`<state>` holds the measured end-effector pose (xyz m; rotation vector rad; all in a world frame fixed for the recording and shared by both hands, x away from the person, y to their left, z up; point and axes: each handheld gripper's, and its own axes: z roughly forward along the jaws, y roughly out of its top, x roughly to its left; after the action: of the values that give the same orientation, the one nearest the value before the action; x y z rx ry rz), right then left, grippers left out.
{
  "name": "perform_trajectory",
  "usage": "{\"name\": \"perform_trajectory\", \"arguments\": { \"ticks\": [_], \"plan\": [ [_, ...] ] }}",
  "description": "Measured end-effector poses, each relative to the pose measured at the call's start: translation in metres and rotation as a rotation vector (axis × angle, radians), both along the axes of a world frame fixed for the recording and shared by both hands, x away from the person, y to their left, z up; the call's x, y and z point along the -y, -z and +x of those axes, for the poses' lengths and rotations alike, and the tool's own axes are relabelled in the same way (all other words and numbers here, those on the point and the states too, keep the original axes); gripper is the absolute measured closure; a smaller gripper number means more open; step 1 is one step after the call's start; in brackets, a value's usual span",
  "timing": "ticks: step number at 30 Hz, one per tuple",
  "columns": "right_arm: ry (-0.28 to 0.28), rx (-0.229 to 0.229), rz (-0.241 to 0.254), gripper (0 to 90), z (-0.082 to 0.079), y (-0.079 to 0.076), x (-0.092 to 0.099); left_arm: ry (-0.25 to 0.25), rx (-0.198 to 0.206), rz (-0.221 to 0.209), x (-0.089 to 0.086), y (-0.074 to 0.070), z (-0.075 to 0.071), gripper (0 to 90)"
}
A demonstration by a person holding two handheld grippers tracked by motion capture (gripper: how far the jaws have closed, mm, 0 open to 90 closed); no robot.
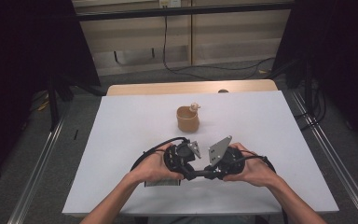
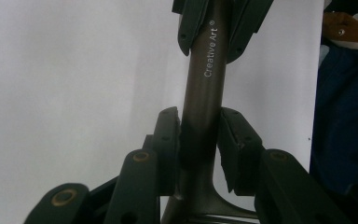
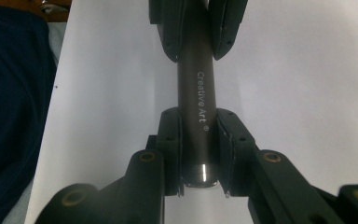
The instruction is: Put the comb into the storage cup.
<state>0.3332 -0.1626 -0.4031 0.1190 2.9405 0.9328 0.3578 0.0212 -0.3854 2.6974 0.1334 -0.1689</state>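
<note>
Left tongs: your left gripper point(image 2: 200, 140) was clamped on the flared end of a dark tube point(image 2: 204, 93) marked "Creative Art"; both pads pressed on the barrel.
Right tongs: your right gripper point(image 3: 198, 144) was closed on the opposite, capped end of the same tube point(image 3: 196, 93), pads tight on both sides.
Hold: you had the two grippers facing each other, nose to nose, so each one's camera looked along the tube at the other's jaws. Judged as a set-up for pulling or twisting the two ends apart, perhaps uncapping a pen or marker.
Tube position: it was carried level between the grippers point(image 1: 199, 173), above the near edge of the worktop point(image 1: 121, 121), about midway along it.
Hands: your left hand point(image 1: 154, 167) and right hand point(image 1: 251, 169) were drawn close together, probably to keep the pull in line with the barrel.
Other items: a tan cup point(image 1: 188, 119) with a small pale piece on its rim stood toward the far edge, well apart from the work.
</note>
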Motion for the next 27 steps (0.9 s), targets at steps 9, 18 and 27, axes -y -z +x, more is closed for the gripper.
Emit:
{"name": "perform_trajectory", "arguments": {
  "ticks": [9, 18, 27],
  "plan": [
    [0.011, -0.011, -0.018, 72.7, -0.001, 0.002, 0.000, -0.092, 0.017, -0.067, -0.009, -0.008, 0.008, 45.6],
    [0.064, -0.024, -0.003, 72.8, 0.002, 0.000, 0.007, -0.186, 0.036, -0.157, -0.020, -0.013, 0.015, 17.0],
    [0.140, -0.041, 0.033, 72.8, 0.005, -0.001, 0.020, -0.285, 0.054, -0.273, -0.041, -0.023, 0.021, 7.2]
  ]
}}
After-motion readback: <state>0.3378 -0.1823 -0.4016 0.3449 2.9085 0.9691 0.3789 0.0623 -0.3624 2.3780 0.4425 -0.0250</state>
